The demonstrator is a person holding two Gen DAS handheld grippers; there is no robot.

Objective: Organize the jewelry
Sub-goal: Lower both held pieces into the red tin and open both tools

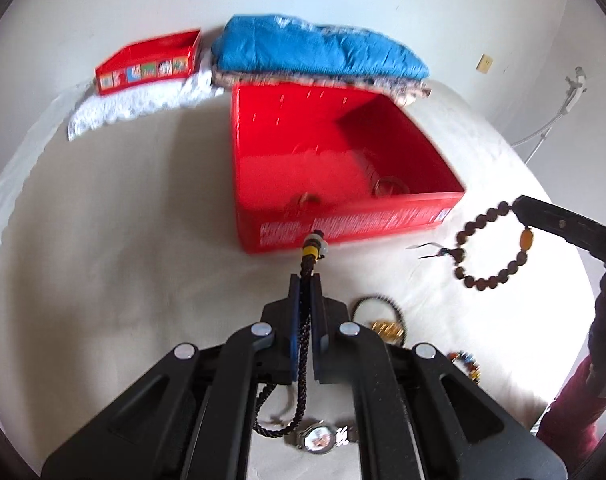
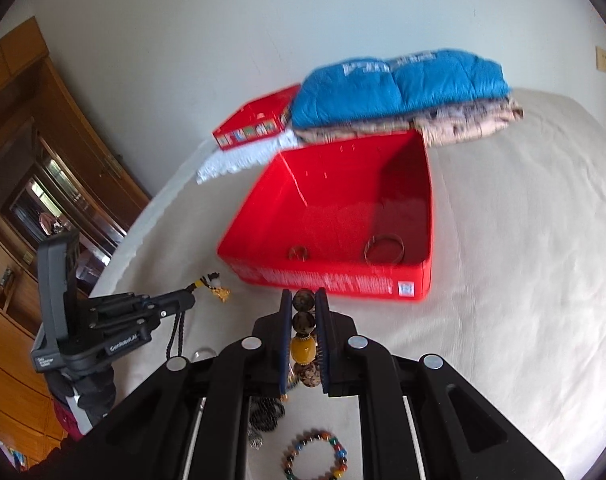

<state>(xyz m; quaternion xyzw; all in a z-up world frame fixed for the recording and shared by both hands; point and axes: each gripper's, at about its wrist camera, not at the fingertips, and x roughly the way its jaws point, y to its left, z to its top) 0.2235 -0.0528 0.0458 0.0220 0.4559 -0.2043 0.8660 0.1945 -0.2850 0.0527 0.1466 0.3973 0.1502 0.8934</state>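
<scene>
My left gripper (image 1: 306, 280) is pinched tight on a dark braided cord (image 1: 303, 344). The cord's end, a yellow band and a pale bead, pokes out past the fingertips, and the rest loops down under the gripper, where the frame hides part of it. My right gripper (image 2: 305, 300) is clamped narrowly on a brown bead bracelet (image 2: 304, 320) with one amber bead. In the left wrist view the same bracelet (image 1: 493, 246) hangs as a full ring from the right fingertips, clear of the cream bedcover (image 1: 123, 260).

Ahead of both grippers sits the open red box (image 2: 331, 276) on the bed. Inside it, near the front wall, I can make out a clear bangle (image 2: 384, 250) and a small ring-like piece (image 2: 299, 254) — both blurred, so I cannot tell more.

Left on the bedcover, close below my grippers: a wristwatch (image 1: 323, 438), a multicoloured bead bracelet (image 2: 315, 458) and a dark beaded loop with gold pieces (image 1: 383, 320), partly covered by the gripper frame.

Behind the box lie folded blue bedding (image 1: 319, 50) and a smaller red tray (image 1: 151, 62) — the box's far rim cuts off the bedding's lower edge.
</scene>
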